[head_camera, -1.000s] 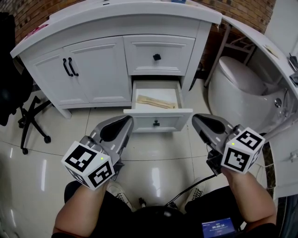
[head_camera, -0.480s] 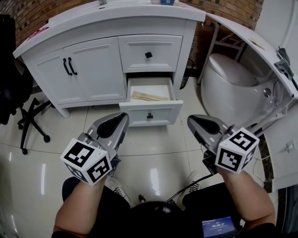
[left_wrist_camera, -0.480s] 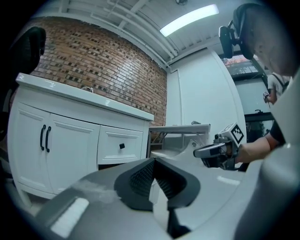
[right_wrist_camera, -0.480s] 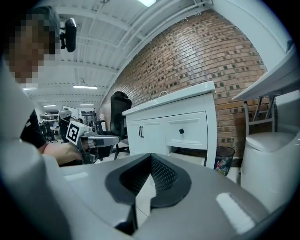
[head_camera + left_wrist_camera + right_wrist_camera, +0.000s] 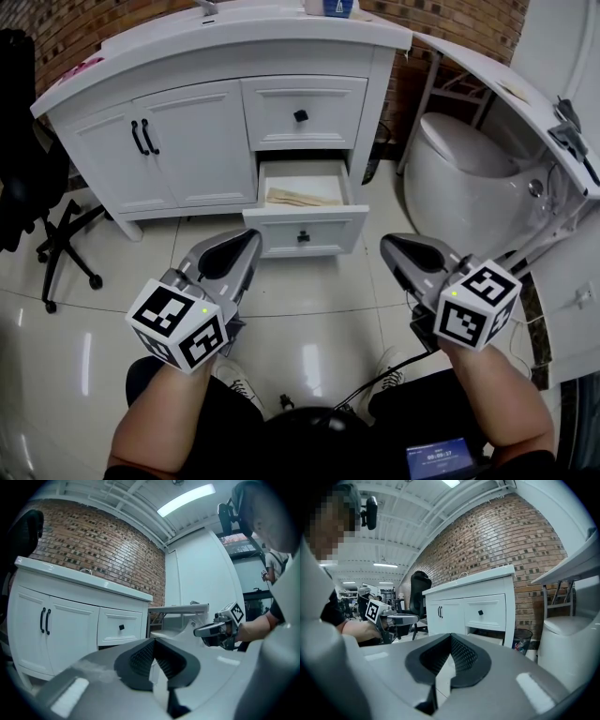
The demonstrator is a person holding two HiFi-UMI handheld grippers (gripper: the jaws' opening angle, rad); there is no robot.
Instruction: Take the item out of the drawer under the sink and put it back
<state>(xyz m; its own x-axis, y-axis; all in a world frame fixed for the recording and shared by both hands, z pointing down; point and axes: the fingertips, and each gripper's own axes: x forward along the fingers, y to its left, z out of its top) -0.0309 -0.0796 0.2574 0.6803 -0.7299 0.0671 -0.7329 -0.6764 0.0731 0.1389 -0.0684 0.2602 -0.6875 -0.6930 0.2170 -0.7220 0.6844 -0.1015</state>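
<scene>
The white vanity's lower drawer (image 5: 281,228) stands pulled open. A flat tan item (image 5: 302,197) lies inside it. Both grippers hover over the tiled floor in front of the drawer, short of it. My left gripper (image 5: 251,242) is below the drawer's left corner, its jaws closed together with nothing between them (image 5: 153,641). My right gripper (image 5: 389,246) is off the drawer's right corner, also shut and empty (image 5: 450,637). Each gripper view shows the other gripper across from it, and the item is hidden in both.
A closed upper drawer (image 5: 302,114) and two cabinet doors (image 5: 141,141) sit on the vanity. A white toilet (image 5: 469,178) stands at the right, an office chair (image 5: 42,225) at the left. A dark bin (image 5: 521,640) sits beside the vanity.
The head view has drawn back a little, so the vanity and open drawer sit higher and smaller. Both grippers stay shut, side by side before the drawer.
</scene>
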